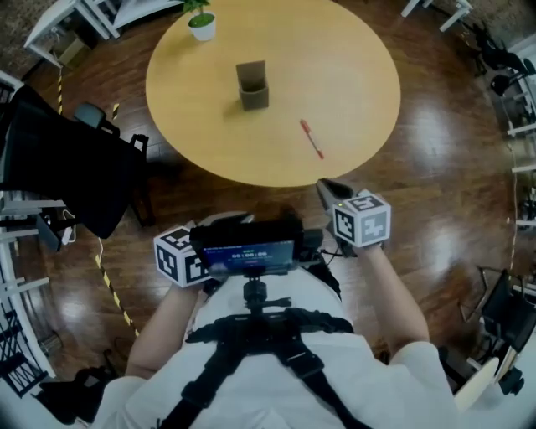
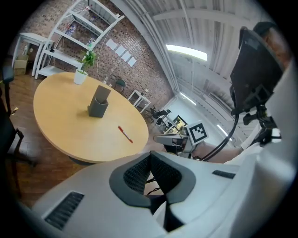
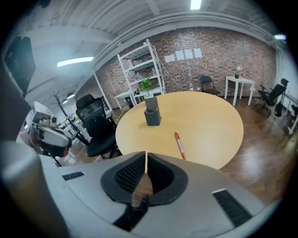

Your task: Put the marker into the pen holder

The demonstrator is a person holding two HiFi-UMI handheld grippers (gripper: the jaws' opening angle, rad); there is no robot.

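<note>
A red marker (image 1: 311, 139) lies flat on the round wooden table (image 1: 352, 75), toward its near right side. The grey pen holder (image 1: 252, 85) stands upright nearer the middle, empty as far as I can see. Both grippers hover off the table's near edge, close to the person's body. My right gripper (image 1: 331, 191) points at the table edge, just short of the marker (image 3: 179, 145); its jaws stand a narrow slit apart with nothing between them. My left gripper (image 2: 150, 155) has its tips together, empty; the marker (image 2: 125, 134) and holder (image 2: 98, 102) lie well ahead of it.
A small potted plant (image 1: 200, 21) sits at the table's far left rim. A black office chair (image 1: 67, 159) stands left of the table on the dark wood floor. White shelves and desks line the brick wall beyond.
</note>
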